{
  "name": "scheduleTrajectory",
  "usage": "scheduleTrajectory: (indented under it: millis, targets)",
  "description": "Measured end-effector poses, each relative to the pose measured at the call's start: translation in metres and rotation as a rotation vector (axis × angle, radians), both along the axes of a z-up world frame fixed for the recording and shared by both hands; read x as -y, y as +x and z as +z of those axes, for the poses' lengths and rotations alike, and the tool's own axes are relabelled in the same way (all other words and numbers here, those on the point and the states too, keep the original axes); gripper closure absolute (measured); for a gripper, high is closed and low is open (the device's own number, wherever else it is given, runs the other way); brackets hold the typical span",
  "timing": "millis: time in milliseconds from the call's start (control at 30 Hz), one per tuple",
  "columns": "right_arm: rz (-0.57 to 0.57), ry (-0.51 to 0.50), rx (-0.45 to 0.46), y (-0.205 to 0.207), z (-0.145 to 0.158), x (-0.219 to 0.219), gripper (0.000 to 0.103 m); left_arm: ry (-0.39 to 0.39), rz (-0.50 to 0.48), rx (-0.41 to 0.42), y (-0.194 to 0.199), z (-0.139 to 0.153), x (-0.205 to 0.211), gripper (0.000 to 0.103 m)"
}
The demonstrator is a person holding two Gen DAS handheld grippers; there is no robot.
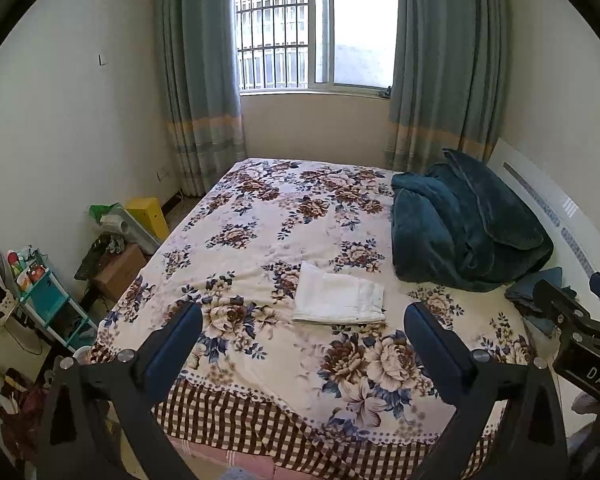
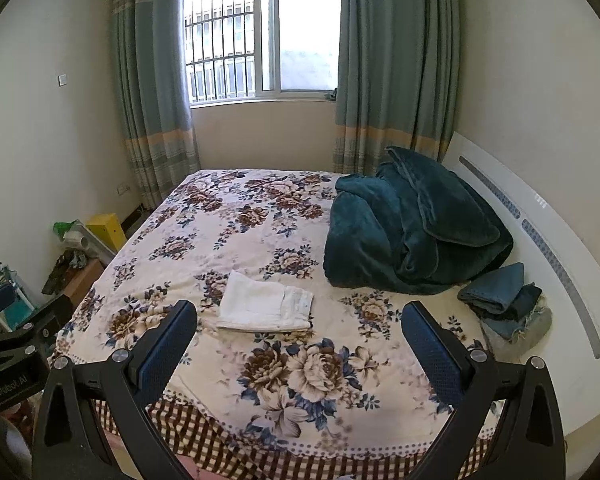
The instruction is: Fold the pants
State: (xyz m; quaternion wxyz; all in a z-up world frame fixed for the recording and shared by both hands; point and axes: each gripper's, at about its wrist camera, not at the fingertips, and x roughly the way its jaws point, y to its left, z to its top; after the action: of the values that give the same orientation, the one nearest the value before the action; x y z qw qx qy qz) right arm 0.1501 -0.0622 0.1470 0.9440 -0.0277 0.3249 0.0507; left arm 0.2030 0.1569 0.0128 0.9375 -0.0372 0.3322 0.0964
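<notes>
— On the bed (image 1: 260, 376), near the middle of the flowered sheet, what is seen?

— White pants (image 1: 339, 298) (image 2: 266, 304) are seen there, folded into a flat rectangle and laid on the sheet, apart from everything else.

— And the claws?

— The left claw (image 1: 302, 346) is held above the near edge of the bed with its jaws spread as wide as they go; nothing is gripped, and the pants are seen in the gap, farther off on the sheet, untouched. The right claw (image 2: 300, 342) is likewise held wide open and empty above the same edge. Blue pads (image 2: 168, 348) are shown on the inner faces of the fingers.

— What is found farther out?

— A teal blanket (image 2: 412, 224) is bunched up at the right side of the bed, against the white headboard (image 2: 540, 240). Folded blue jeans (image 2: 508, 300) are stacked just beside it, near the headboard. Beyond the bed, a barred window (image 1: 308, 32) is framed by grey-blue curtains (image 1: 196, 80). On the floor to the left, a yellow box (image 1: 148, 216) and a small teal shelf (image 1: 52, 300) are seen among clutter.
</notes>
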Motion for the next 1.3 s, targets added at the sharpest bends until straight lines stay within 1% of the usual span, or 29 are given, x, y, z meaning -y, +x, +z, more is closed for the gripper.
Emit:
scheduleTrajectory:
  millis: [233,600,1000,1300]
  targets:
    - [0.007,0.004,-0.012,0.001,-0.003,0.001,0.0,0.001,0.022,-0.004,-0.007,0.0,-0.002,0.0]
    - [0.01,0.015,-0.04,0.003,-0.018,-0.001,0.0,-0.003,0.01,-0.026,-0.008,-0.002,0.001,0.0]
    - [0.011,0.008,-0.029,0.004,-0.019,-0.004,0.0,-0.004,0.005,-0.021,-0.009,0.0,-0.001,0.0]
    - [0.016,0.005,-0.036,0.005,-0.018,-0.006,0.0,-0.001,0.004,-0.019,-0.008,0.0,-0.002,0.0]
